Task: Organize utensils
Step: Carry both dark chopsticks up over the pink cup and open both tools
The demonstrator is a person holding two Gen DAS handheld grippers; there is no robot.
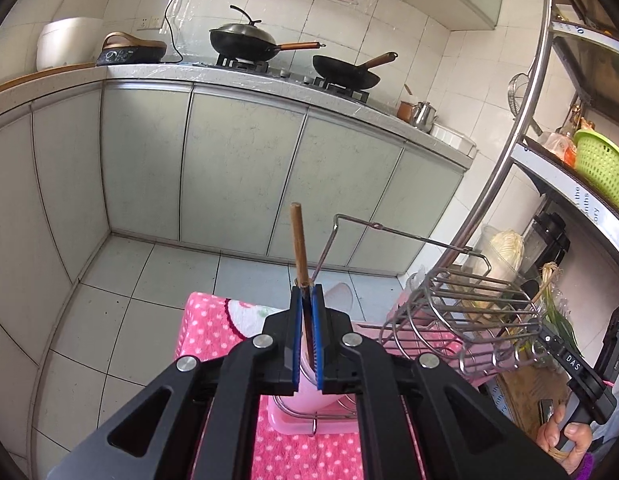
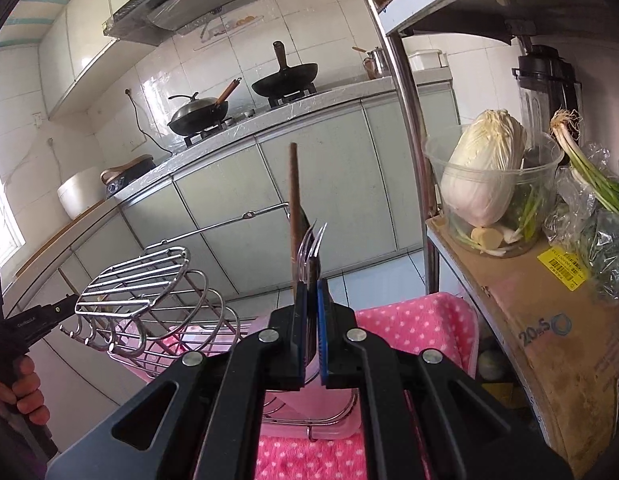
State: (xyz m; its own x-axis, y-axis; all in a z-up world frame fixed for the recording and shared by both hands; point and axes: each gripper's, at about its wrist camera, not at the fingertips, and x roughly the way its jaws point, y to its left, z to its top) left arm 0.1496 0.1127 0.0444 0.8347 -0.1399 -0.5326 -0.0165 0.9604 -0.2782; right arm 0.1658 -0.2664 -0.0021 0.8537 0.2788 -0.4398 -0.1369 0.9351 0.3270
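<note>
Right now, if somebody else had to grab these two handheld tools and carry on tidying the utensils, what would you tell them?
Left gripper: fingers shut on a wooden stick, likely a chopstick, pointing up.
Right gripper: fingers shut on metal forks and a dark wooden stick.
Both hang above the pink tray on the pink dotted towel; the wire utensil rack stands beside it.
Done: utensils picked up.
Left: set them down where they belong, probably the rack. Nothing is released yet.
</note>
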